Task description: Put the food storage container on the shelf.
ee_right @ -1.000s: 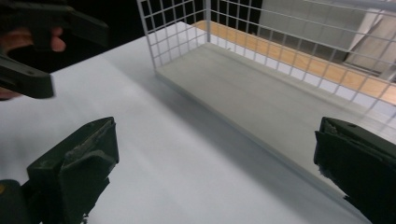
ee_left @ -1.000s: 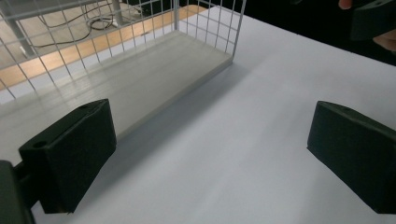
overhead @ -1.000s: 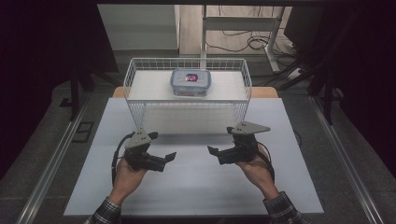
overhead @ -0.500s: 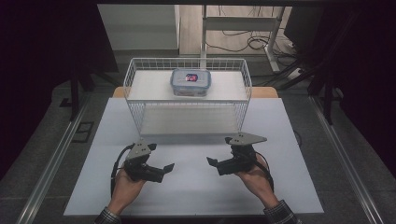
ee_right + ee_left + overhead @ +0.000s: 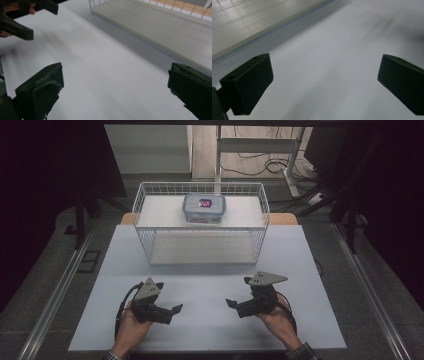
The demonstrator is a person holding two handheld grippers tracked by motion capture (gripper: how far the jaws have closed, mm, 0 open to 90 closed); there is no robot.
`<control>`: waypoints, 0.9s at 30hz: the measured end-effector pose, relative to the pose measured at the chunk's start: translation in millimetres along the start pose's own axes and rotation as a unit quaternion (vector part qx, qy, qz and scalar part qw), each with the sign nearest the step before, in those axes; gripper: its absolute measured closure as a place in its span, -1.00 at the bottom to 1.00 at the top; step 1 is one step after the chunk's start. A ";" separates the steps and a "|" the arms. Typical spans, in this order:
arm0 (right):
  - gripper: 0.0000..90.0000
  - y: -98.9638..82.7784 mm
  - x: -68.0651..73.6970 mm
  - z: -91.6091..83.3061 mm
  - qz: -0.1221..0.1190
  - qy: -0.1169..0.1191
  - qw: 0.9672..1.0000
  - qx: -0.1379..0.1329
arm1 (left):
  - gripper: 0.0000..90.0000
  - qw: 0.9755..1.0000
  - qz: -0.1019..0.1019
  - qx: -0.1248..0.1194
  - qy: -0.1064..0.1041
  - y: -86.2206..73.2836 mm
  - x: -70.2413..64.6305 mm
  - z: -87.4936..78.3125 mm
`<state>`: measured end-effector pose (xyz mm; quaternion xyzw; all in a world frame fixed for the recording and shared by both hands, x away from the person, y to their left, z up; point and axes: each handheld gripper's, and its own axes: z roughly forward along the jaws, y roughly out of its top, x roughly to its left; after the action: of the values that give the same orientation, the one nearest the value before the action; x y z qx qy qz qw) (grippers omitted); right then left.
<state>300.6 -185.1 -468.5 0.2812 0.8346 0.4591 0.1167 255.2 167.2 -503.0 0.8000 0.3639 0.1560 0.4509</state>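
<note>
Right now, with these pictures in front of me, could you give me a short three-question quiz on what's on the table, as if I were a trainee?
1. True or false: the lidded container sits inside the wire basket.
2. Are the jaws of the left gripper and the right gripper spread apart or closed?
3. Which lies nearer the person's side of the white table: A) the basket, B) the grippers?

Key:
1. True; it sits toward the far wall.
2. Spread apart, with nothing between them.
3. B.
</note>
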 end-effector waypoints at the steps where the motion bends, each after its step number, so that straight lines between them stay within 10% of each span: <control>1: -0.99 -2.0 0.0 -0.8 0.001 -0.001 1.000 0.002 | -1.00 1.000 0.001 0.000 0.001 -0.9 0.1 -0.9; 27: -0.98 -37.0 -4.8 -29.7 -0.003 -0.064 0.998 0.009 | -1.00 0.998 -0.023 0.015 0.049 -41.7 16.0 -37.4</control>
<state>277.6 -224.2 -483.2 0.3084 0.8305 0.4322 0.1683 226.1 215.3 -518.7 0.7895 0.4061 0.1787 0.4241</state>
